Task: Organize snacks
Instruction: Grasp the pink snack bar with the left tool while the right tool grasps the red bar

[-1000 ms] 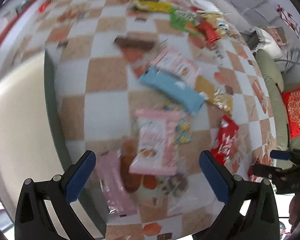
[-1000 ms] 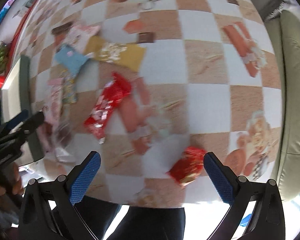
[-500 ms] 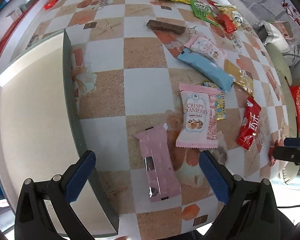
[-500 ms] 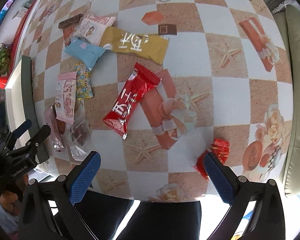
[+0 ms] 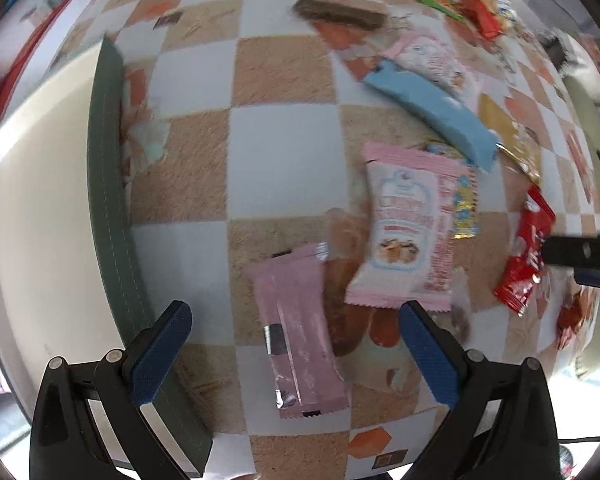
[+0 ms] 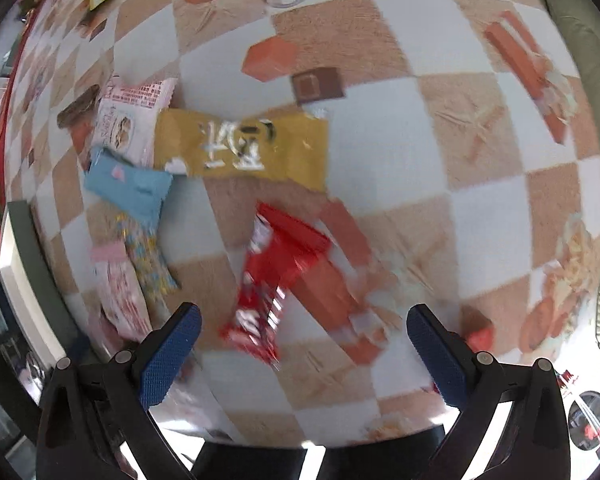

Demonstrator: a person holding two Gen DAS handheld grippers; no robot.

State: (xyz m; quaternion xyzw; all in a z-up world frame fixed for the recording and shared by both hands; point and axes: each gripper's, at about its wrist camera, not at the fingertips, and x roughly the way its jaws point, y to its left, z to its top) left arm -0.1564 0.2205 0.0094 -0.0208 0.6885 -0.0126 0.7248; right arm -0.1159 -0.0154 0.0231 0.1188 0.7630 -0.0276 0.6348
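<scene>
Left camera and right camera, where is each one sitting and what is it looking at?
Left wrist view: sits on the left gripper, looking down at the pink bar wrapper beside the tray; its two blue fingers show.
Right wrist view: sits on the right gripper, looking down at the red wrapper; its blue fingers show.
Shared: the light blue packet and the checkered tablecloth.

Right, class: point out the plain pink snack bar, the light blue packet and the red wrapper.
Plain pink snack bar [image 5: 300, 336], left wrist view, middle of the wrapper.
Light blue packet [image 5: 432, 108], left wrist view, middle of its length.
Red wrapper [image 6: 276, 276], right wrist view, centre of the pack.
</scene>
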